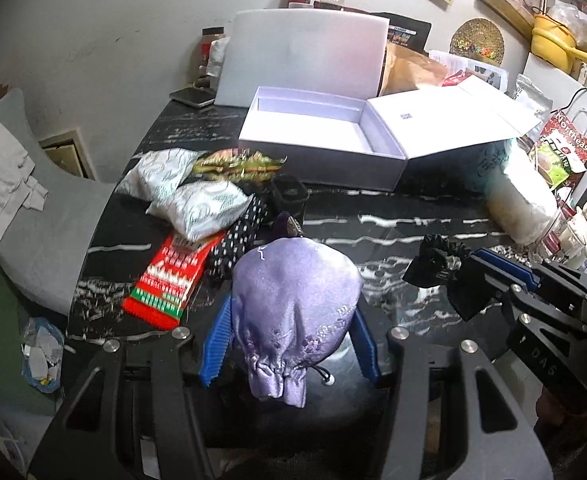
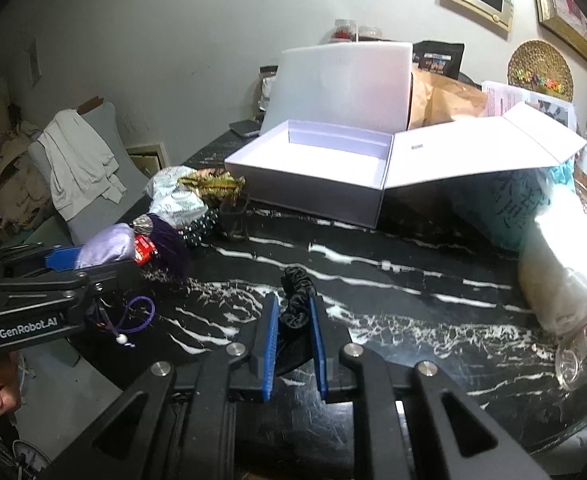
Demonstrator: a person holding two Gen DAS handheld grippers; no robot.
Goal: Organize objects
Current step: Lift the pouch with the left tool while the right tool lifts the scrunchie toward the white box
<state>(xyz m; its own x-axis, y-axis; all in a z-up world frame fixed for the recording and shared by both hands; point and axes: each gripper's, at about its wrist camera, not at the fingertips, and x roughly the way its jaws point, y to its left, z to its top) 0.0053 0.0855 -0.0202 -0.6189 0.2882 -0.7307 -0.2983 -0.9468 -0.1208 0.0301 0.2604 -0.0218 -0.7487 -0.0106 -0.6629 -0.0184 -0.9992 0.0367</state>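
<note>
Left tongs (image 1: 291,316) clench a lilac satin pouch (image 1: 293,300) above the bench (image 1: 393,216); right tongs (image 2: 291,316) clench a black scrunchie (image 2: 299,300). Beyond, a heap of packets (image 1: 197,204), then an open white box (image 1: 325,140).

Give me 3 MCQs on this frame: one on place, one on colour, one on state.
1. Where is the white box relative to the pile of packets?
A. left of it B. right of it C. under it

2. What colour is the pouch in the left gripper?
A. lilac B. yellow C. red

3. What state is the right gripper in?
A. open, holding nothing B. shut on the black scrunchie C. resting inside the box

Key: 1 B, box sits right of the pile; 2 A, shiny lilac fabric; 3 B, scrunchie is pinched between the fingers.
</note>
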